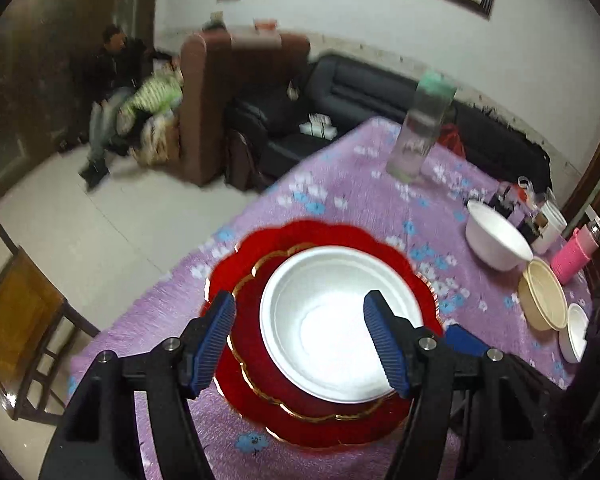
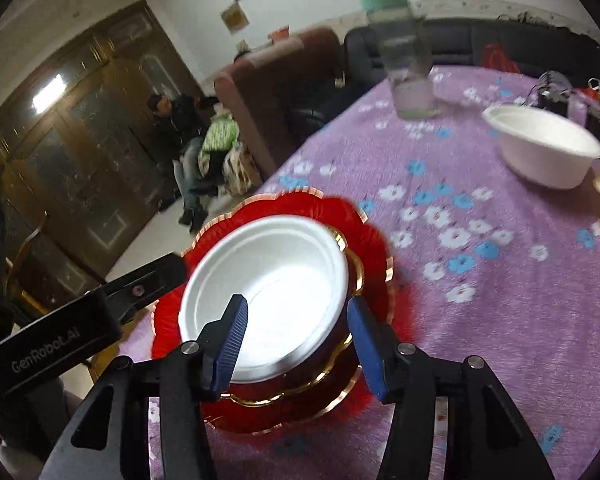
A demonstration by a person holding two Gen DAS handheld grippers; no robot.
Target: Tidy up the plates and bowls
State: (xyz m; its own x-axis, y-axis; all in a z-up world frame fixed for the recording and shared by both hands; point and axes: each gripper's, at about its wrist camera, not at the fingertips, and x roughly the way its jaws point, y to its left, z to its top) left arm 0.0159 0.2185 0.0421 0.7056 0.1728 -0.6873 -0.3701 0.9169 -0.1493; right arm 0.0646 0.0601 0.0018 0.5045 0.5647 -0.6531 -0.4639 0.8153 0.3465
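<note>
A stack of red scalloped plates (image 1: 260, 248) with gold rims lies on the purple flowered tablecloth (image 1: 360, 184). A white bowl (image 1: 324, 280) sits upright on top of the stack. My left gripper (image 1: 300, 312) is open just above it, one pad over the plates' left side and the other over the bowl's right part. In the right wrist view my right gripper (image 2: 297, 306) is open too; its left pad hangs over the white bowl (image 2: 276, 256) and its right pad is beside the red plates (image 2: 364, 220). Neither gripper holds anything.
Further right stand another white bowl (image 1: 496, 240) (image 2: 544, 148), a beige bowl (image 1: 542, 296) and a small white bowl (image 1: 576, 332). A clear bottle (image 1: 416, 132) with a green cap stands at the far side, with a pink cup (image 1: 572, 254) and clutter behind. A wooden chair (image 1: 20, 320) is at left.
</note>
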